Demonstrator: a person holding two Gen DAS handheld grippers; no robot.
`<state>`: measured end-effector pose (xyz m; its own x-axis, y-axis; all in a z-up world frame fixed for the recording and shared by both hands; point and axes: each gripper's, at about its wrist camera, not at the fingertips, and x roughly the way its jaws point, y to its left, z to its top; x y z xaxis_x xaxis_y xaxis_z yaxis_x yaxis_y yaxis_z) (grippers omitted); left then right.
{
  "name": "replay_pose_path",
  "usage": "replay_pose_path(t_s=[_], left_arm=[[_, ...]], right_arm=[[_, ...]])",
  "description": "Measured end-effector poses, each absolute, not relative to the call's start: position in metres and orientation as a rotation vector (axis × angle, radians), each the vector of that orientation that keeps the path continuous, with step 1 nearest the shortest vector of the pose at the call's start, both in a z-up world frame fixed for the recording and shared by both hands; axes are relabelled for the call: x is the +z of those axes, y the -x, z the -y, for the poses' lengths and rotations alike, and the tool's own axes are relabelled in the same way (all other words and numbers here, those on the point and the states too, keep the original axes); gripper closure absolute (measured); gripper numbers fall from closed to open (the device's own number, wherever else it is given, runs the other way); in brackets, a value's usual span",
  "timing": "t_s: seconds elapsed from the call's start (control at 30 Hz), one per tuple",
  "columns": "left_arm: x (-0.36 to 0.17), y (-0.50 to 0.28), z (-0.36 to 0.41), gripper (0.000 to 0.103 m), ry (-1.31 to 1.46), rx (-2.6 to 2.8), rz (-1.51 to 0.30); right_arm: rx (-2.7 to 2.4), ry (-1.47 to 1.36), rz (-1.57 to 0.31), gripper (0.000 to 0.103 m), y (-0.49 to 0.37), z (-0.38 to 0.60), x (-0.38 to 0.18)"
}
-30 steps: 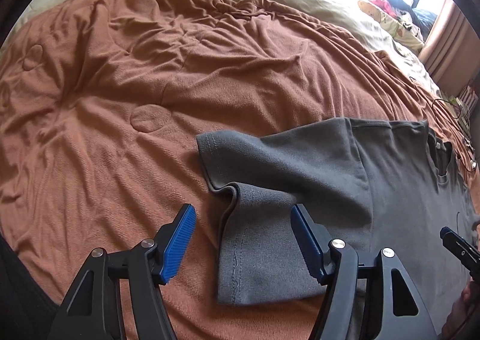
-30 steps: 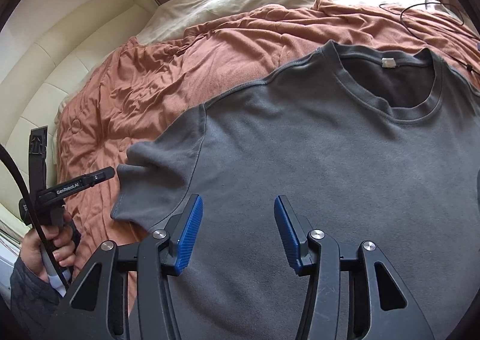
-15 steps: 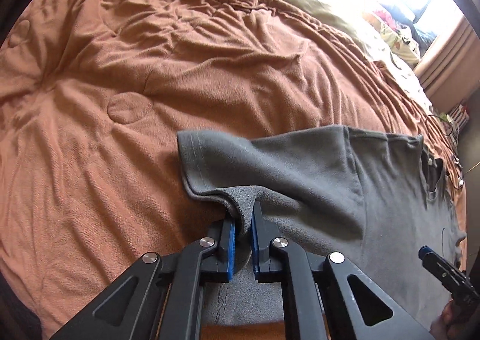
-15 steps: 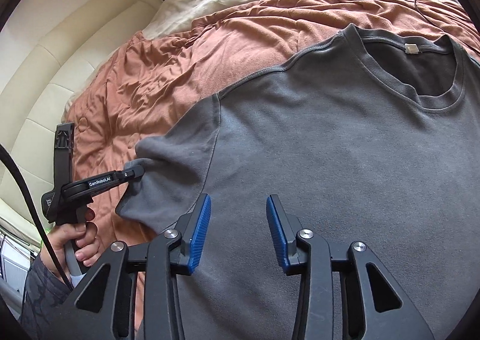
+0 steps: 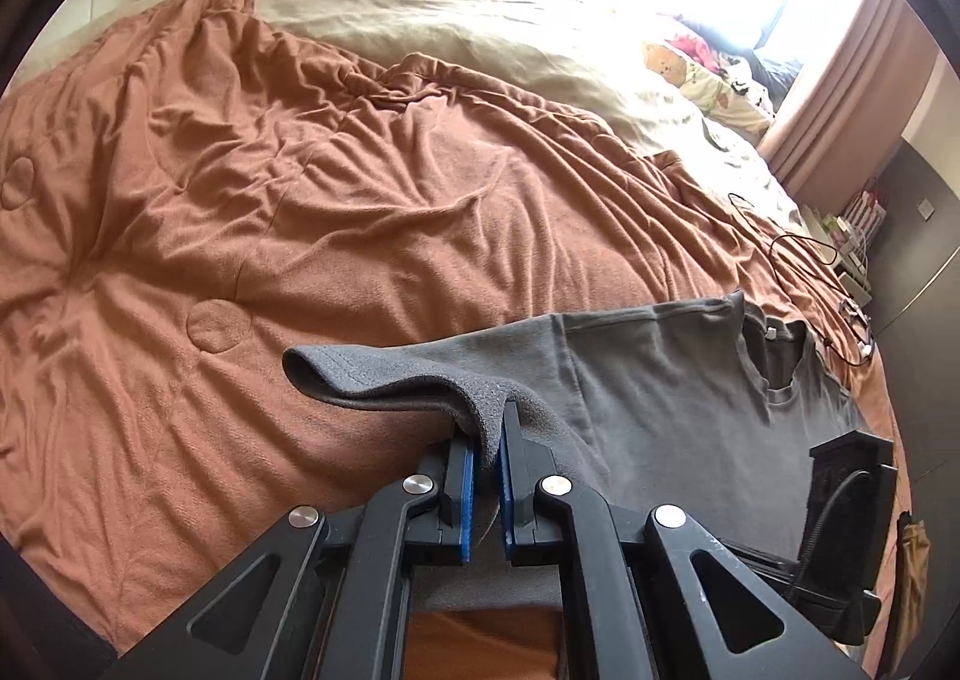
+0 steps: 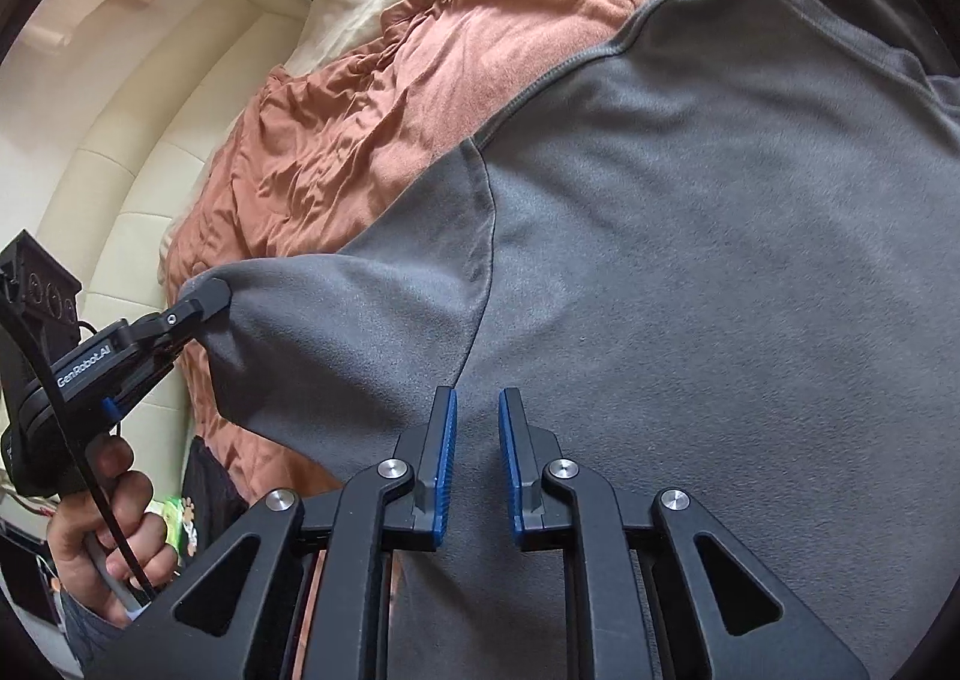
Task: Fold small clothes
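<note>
Shirt (image 6: 690, 272), grey, lies spread face up on a rust blanket (image 5: 300, 200) over the bed, collar toward the far side. Left gripper (image 5: 487, 440) has its jaws pinched tight on the sleeve (image 5: 420, 374) hem, which is raised off the blanket in a fold. In the right view a hand (image 6: 114, 524) grips that tool's handle. Right gripper (image 6: 478, 428) hangs low over the shirt's body near the sleeve seam, jaws closing, a narrow gap left; whether any cloth is caught between them cannot be told.
</note>
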<state>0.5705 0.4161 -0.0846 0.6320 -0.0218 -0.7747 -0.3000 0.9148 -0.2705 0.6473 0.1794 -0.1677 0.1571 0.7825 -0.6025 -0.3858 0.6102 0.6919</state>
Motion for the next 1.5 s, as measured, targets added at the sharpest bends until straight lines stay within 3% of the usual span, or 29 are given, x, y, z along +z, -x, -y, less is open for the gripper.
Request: replay_pose_path(t_s=[0.17,0.33,0.73,1.17,1.2,1.27,1.33,1.4,1.5], left_arm=[[-0.075,-0.570,-0.399,0.097,0.390,0.124,-0.874],[-0.070,-0.574,-0.380,0.097,0.373,0.084,-0.879],[-0.061,-0.588,-0.328,0.097,0.366,0.001,-0.889],[-0.081,-0.614,-0.261,0.097,0.348,-0.079,-0.969],[-0.085,-0.616,-0.256,0.096,0.356,-0.089,-0.985],[-0.090,-0.620,-0.248,0.085,0.372,-0.106,-1.006],[-0.090,-0.619,-0.246,0.064,0.386,-0.114,-1.000],[-0.085,-0.617,-0.248,0.052,0.380,-0.096,-0.987],[-0.078,-0.611,-0.258,0.037,0.366,-0.060,-0.966]], right_arm=[[0.891,-0.525,-1.188,0.094,-0.655,-0.192,-0.195],[0.856,-0.588,-1.236,0.103,-0.665,-0.199,-0.217],[0.864,-0.530,-1.165,0.103,-0.657,-0.187,-0.186],[0.753,-0.501,-1.131,0.102,-0.653,-0.097,-0.164],[0.753,-0.506,-1.131,0.099,-0.653,-0.092,-0.162],[0.737,-0.502,-1.122,0.083,-0.653,-0.081,-0.158],[0.711,-0.498,-1.095,0.037,-0.649,-0.069,-0.152],[0.686,-0.480,-1.062,0.031,-0.646,-0.061,-0.147],[0.672,-0.444,-1.069,0.031,-0.642,-0.058,-0.142]])
